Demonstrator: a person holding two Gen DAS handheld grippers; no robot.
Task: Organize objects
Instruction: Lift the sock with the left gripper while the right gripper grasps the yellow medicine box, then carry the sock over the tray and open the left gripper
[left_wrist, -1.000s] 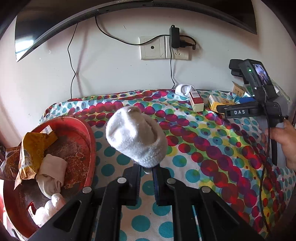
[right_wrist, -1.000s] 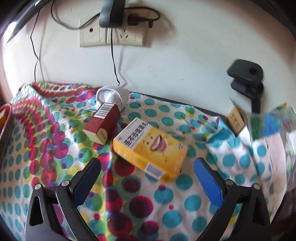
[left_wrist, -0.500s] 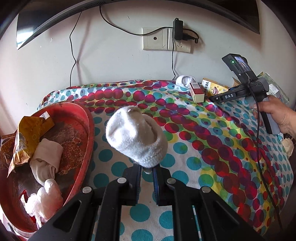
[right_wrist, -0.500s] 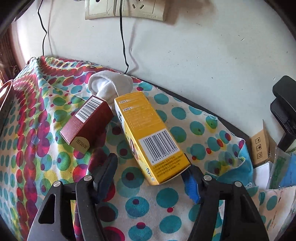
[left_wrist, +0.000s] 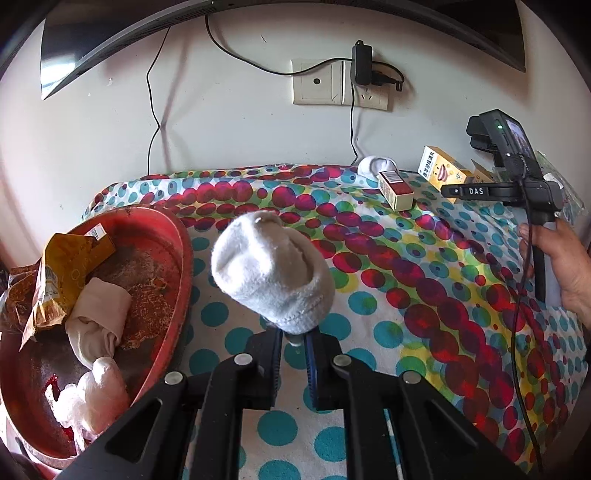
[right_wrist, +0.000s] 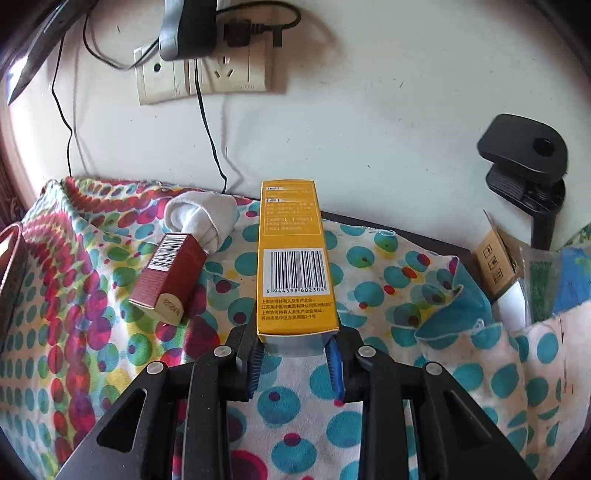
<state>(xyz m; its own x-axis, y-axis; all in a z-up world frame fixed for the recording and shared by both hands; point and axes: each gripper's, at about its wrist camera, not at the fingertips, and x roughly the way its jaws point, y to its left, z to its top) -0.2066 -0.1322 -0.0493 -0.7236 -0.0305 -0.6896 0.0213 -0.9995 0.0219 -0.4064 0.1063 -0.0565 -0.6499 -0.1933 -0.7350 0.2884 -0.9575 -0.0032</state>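
My left gripper (left_wrist: 294, 338) is shut on a rolled white sock (left_wrist: 271, 266), held above the spotted cloth beside a red basin (left_wrist: 177, 266). In the right wrist view, my right gripper (right_wrist: 295, 347) has its jaws closing on the near end of a yellow box (right_wrist: 293, 258). Both pads press the box's sides, and it points away along the fingers, barcode face up. A dark red box (right_wrist: 168, 278) lies to its left, and another white sock (right_wrist: 199, 218) rests behind that by the wall. The left wrist view shows the yellow box (left_wrist: 439, 170) far right.
The basin holds a yellow snack wrapper (left_wrist: 62, 269), a beige sock (left_wrist: 98, 317) and crumpled plastic (left_wrist: 92, 395). A wall socket with a charger (left_wrist: 356, 83) and cables hangs behind. A black clamp (right_wrist: 524, 162), a small cardboard box (right_wrist: 495, 266) and packets crowd the right. A hand (left_wrist: 561, 266) holds the right gripper.
The right gripper's jaws went from wide open to closed on the yellow box, which turned from lying flat and askew to lined up with the fingers. The left gripper kept still with the sock.
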